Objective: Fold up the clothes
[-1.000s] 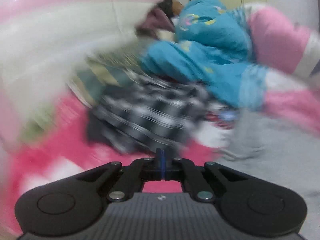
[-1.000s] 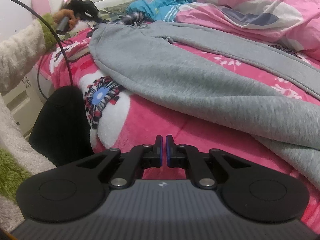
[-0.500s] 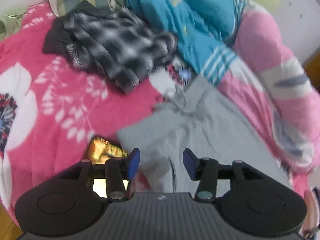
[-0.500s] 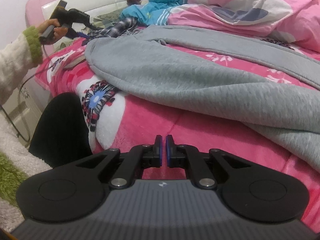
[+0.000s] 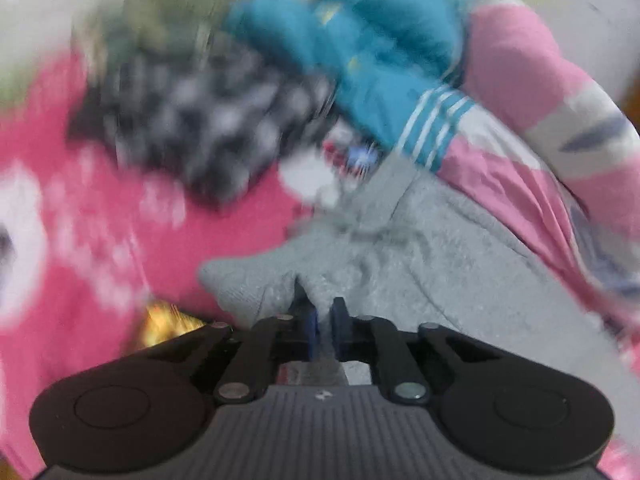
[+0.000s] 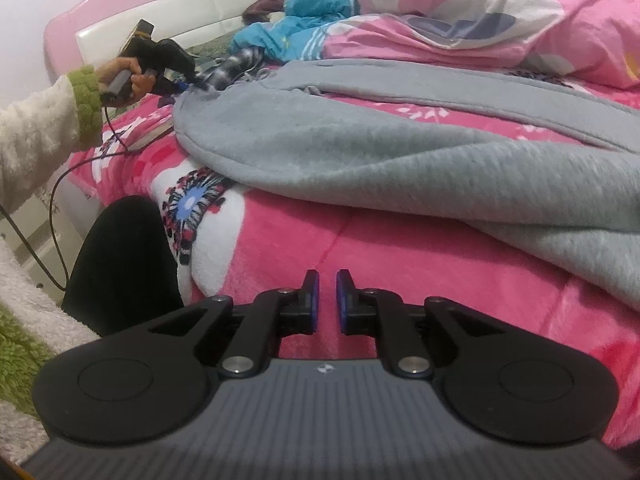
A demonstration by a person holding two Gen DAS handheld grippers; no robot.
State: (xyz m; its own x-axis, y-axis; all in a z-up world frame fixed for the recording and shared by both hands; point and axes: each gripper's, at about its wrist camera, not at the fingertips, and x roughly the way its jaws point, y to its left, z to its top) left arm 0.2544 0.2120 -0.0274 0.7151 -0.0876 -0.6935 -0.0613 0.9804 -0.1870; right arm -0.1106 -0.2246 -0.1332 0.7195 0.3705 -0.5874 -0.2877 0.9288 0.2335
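Left wrist view, heavily blurred: the left gripper [image 5: 323,316] sits at the lower centre of the frame with its blue-padded fingers [image 5: 311,322] drawn close together, and a fold of the grey sweatpants [image 5: 400,264] is pinched between them at the near edge of the garment. The grey cloth spreads from the centre toward the lower right. It lies on a pink floral blanket [image 5: 100,208] that fills the left half. Above centre left lies a black-and-white checked garment [image 5: 200,120], and to its right, at the top centre, a teal garment [image 5: 360,52] with white stripes at its cuff. A pink quilt [image 5: 520,92] runs down the right side. A yellowish glowing object [image 5: 164,320] shows at the lower left of the gripper; what it is cannot be told.

Right wrist view: the right gripper [image 6: 325,296] is at the lower centre, its jaws opening, a narrow gap between the pads with nothing in it, above bare blanket. The grey sweatpants stretch across the middle from the left to the right edge. In the upper left a hand [image 6: 124,76], in a cream sleeve [image 6: 36,136] with a green cuff, holds the other gripper at the far corner of the grey cloth. A black cable [image 6: 52,200] hangs below the sleeve. A black-clad leg [image 6: 120,264] shows at the lower left, beside the bed edge.
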